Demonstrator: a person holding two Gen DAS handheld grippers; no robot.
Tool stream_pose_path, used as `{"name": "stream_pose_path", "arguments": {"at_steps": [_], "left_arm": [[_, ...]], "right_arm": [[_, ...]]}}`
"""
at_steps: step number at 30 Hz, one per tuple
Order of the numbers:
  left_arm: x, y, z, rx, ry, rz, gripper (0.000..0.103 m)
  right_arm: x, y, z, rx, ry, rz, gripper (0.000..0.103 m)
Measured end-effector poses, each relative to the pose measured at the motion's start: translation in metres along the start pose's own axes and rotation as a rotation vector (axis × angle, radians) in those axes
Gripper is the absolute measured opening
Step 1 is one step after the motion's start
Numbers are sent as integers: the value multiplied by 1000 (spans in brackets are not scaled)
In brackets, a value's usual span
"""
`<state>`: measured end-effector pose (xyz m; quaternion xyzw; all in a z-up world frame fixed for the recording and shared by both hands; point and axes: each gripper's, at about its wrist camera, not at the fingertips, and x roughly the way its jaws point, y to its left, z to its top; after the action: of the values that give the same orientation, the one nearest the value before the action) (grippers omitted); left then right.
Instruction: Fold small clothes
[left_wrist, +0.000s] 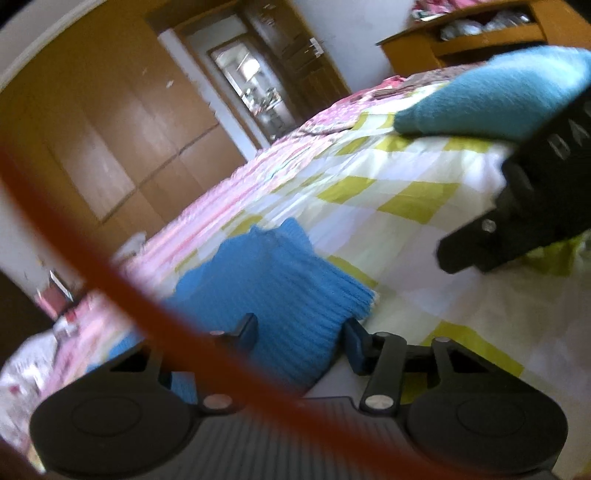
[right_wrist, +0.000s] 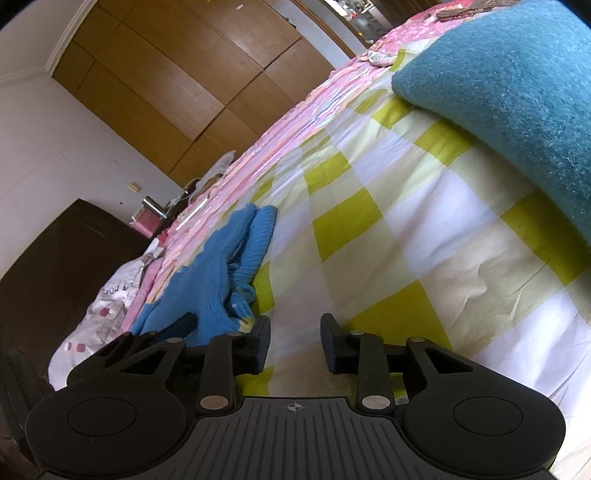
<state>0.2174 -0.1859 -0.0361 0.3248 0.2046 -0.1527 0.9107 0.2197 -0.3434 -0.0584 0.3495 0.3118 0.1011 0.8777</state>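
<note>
The blue knit garment (left_wrist: 280, 291) lies on the bed (left_wrist: 388, 221), on the checked cover of yellow-green and white squares, close to the pink striped border (right_wrist: 295, 122) at the bed's side. In the right wrist view you see this garment (right_wrist: 221, 273) stretched along that border, with a ribbed cuff at its far end and some folds bunched in its middle.

Your left hand-held gripper (left_wrist: 301, 338) is over the near ribbed end of the garment. The knit fills the space between its two fingers (left_wrist: 245, 328), and the jaws stand partly apart. The picture is blurred there, so you cannot tell if the pads press on the cloth or only stand beside it.

Your right hand-held gripper (right_wrist: 295, 343) is released: its jaws are apart and only the checked cover shows between them. It is just beside the near end of the garment, which lies to the left of its left finger (right_wrist: 260, 345). In the left wrist view this same gripper (left_wrist: 476, 247) comes in from the right edge, above the cover and apart from the garment.

A thick teal blanket (right_wrist: 517, 92) lies folded farther up the bed, well apart from the garment. A blurred orange-red cord (left_wrist: 122, 291) crosses the left wrist view very near the lens. Behind the bed stands a brown wooden wardrobe (right_wrist: 166, 85), and a dark cabinet (right_wrist: 55, 266) is at the left. A white bag with pink spots (right_wrist: 103, 314) hangs at the bed's edge.
</note>
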Motion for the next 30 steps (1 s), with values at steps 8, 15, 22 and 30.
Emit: {"name": "stream_pose_path", "arguments": {"at_steps": [8,15,22,30], "left_arm": [[13,7,5,-35,-6,-32,30],[10,27,3,-156,-14,-94,23],[8,43,0,-267,-19,-143,23],[4,53,-3,-338,-21,-184,22]], "right_arm": [[17,14,24,31,31,5,46],[70,39,59,19,80,64,55],[114,38,64,144,137,93,56],[131,51,60,144,169,79,31]]}}
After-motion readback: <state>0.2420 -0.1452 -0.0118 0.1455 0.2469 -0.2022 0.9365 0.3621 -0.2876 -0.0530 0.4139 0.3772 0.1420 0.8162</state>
